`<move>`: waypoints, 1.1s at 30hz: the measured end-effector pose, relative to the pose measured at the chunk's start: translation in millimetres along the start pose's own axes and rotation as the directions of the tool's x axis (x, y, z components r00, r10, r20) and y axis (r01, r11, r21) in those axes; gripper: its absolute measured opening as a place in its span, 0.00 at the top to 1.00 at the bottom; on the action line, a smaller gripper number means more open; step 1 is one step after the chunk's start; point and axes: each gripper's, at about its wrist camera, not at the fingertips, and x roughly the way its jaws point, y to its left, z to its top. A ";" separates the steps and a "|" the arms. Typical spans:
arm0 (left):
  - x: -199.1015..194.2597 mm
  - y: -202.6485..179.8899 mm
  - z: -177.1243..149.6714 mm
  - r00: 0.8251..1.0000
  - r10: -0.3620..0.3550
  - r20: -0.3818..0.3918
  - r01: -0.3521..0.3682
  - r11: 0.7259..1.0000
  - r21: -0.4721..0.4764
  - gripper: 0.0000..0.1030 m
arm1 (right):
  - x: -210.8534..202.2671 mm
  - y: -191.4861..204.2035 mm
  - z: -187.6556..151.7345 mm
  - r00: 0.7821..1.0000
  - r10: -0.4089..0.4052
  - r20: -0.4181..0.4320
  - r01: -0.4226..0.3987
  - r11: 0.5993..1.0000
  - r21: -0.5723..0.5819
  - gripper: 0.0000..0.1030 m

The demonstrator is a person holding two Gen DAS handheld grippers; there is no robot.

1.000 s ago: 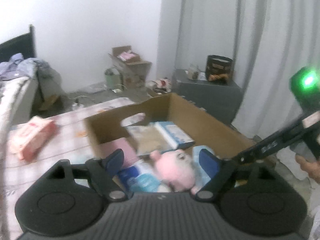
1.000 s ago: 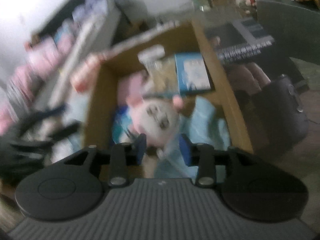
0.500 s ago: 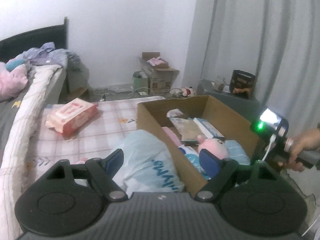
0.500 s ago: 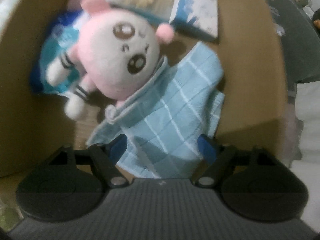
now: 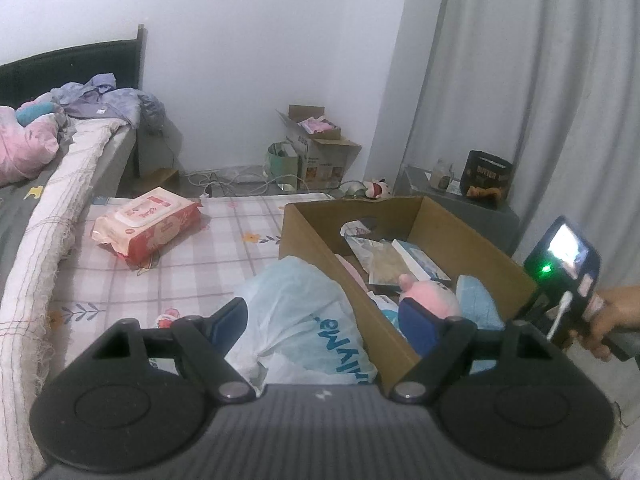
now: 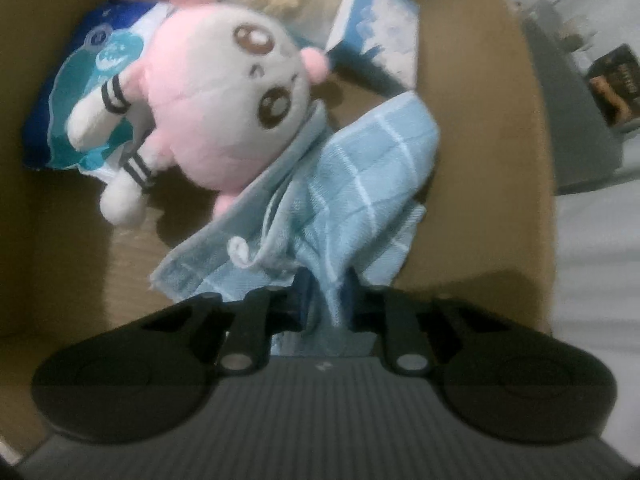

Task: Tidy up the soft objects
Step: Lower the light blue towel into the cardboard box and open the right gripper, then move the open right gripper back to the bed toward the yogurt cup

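A brown cardboard box (image 5: 316,236) sits on the checked bed sheet. Inside lie a pink plush toy (image 6: 228,100), a light blue checked cloth (image 6: 352,184), a blue and teal packet (image 6: 92,92) and a blue booklet (image 6: 380,36). My right gripper (image 6: 324,300) is inside the box, shut on the near edge of the blue cloth, which bunches between its fingers. My left gripper (image 5: 324,320) is open and empty above a pale blue plastic bag (image 5: 304,316) next to the box. The plush (image 5: 430,296) and cloth (image 5: 476,300) also show in the left wrist view.
A pink pack of wet wipes (image 5: 146,224) lies on the sheet at the left. A raised mattress edge (image 5: 52,216) with bedding runs along the left. A grey cabinet (image 5: 460,204) and curtains stand behind the box. Open cartons (image 5: 320,152) are on the floor.
My right gripper went from open above the cloth to shut on its near edge. My left gripper drew back from the box and is now nearly still.
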 end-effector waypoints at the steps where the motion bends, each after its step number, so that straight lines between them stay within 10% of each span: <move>1: 0.3 1.2 0.1 1.000 -0.003 0.001 0.003 1.000 -0.004 0.19 | -11.9 0.9 -0.8 0.999 -0.030 0.039 0.031 0.999 -0.009 0.87; 14: -4.0 3.5 -2.4 1.000 0.002 0.011 -0.001 1.000 -0.012 0.19 | -57.6 37.7 6.3 0.894 -0.331 0.303 0.405 0.885 -0.230 0.86; 20: -6.5 8.0 -4.0 1.000 0.018 0.007 -0.017 1.000 -0.022 0.19 | -30.4 47.0 7.6 0.932 -0.253 0.260 0.335 0.875 -0.350 0.77; 23: -7.2 10.3 -5.1 1.000 0.026 0.005 -0.025 0.999 -0.029 0.19 | -47.7 39.6 1.0 0.945 -0.191 0.267 0.276 0.902 -0.332 0.55; 27: -9.0 13.3 -8.0 1.000 0.026 0.000 -0.026 0.999 -0.047 0.18 | -82.4 29.9 -18.1 0.925 -0.152 0.348 0.260 0.921 -0.291 0.23; 33: -23.1 13.6 -17.6 0.999 0.051 0.006 -0.051 0.997 -0.053 0.18 | -122.1 1.9 -42.7 0.903 -0.039 0.428 0.102 0.987 -0.125 0.24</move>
